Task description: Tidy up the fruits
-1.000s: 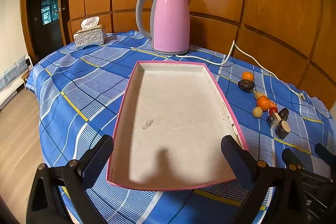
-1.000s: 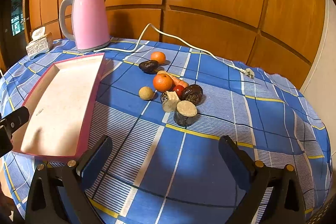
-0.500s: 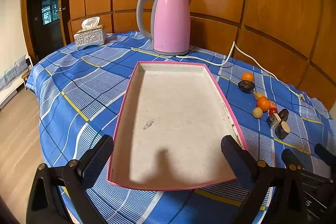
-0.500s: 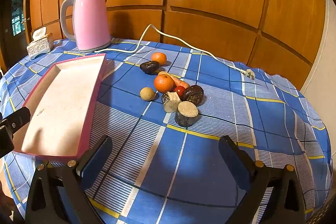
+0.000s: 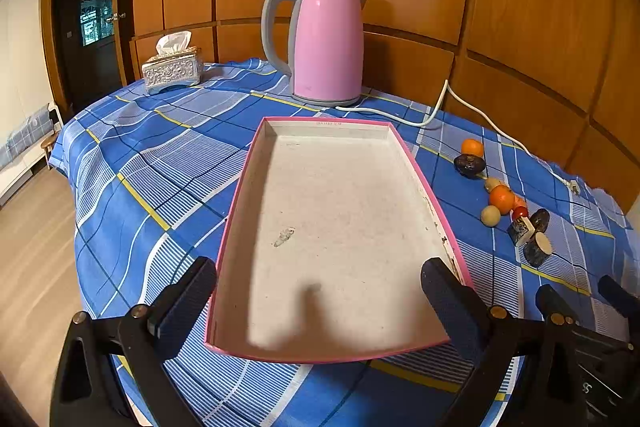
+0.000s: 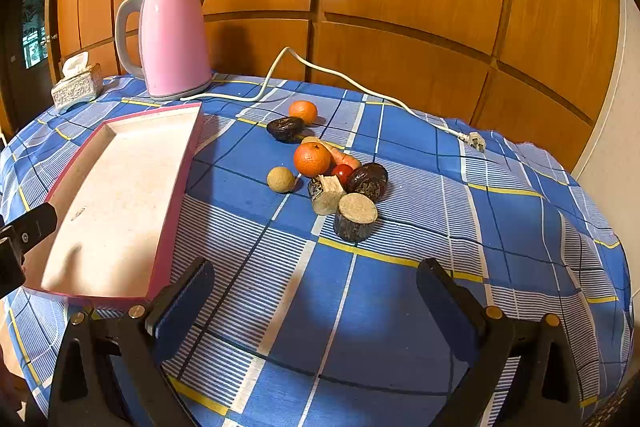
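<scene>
A pink-rimmed empty tray (image 5: 416, 163) (image 6: 188, 163) lies on the blue checked tablecloth. Right of it is a cluster of fruit: two oranges (image 6: 311, 159) (image 6: 303, 111), two dark wrinkled fruits (image 6: 285, 129) (image 6: 368, 181), a small red fruit (image 6: 341, 172), a tan ball (image 6: 281, 179), a carrot-like piece (image 6: 346, 159) and two cut stubs (image 6: 355, 216) (image 6: 325, 191). The cluster also shows in the left wrist view (image 5: 501, 198). My left gripper (image 5: 318, 301) is open over the tray's near end. My right gripper (image 6: 314, 301) is open, short of the fruit.
A pink kettle (image 5: 326, 43) (image 6: 172, 41) stands behind the tray, its white cord (image 6: 360, 85) running right to a loose plug (image 6: 474, 141). A silver tissue box (image 5: 172, 71) sits far left. Wooden panels back the table; the table edge drops off left.
Almost nothing. The right wrist view has crept slightly toward the fruit; both grippers stay open.
</scene>
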### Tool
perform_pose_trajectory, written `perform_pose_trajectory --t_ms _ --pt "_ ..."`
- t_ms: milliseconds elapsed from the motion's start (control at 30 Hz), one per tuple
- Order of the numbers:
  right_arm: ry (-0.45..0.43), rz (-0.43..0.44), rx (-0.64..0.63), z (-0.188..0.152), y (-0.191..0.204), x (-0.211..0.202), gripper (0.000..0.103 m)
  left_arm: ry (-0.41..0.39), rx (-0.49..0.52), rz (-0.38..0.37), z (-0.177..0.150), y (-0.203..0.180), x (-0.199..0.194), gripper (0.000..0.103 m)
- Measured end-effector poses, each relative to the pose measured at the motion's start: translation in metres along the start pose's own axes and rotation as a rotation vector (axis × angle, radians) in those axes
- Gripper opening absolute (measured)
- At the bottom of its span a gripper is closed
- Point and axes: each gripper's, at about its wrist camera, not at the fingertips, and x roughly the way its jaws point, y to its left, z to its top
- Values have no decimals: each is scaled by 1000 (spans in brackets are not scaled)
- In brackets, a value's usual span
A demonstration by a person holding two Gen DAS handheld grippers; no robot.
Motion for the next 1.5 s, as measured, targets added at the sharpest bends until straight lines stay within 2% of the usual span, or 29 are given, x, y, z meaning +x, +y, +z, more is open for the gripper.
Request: perform_pose_trajectory --t_ms 567,933,1000,1133,1267,1400,1500 --pt "8 -4 17 -2 -5 3 103 4 -2 -4 -1 1 1 103" --pt "14 -41 72 -2 -24 7 103 7 -3 -7 -1 0 1 103" --pt "10 -65 96 -1 -33 7 103 7 -4 -11 -1 0 2 103" --pt "9 -181 181 0 -71 9 103 7 -8 -48 0 0 2 103" --pt "69 -360 332 -8 -124 21 103 3 -42 -170 1 3 1 103" --pt "139 -470 471 -28 -174 38 103 -8 1 -164 5 -6 1 103" --pt "181 -491 530 -43 -193 45 103 17 12 -180 4 -10 5 103"
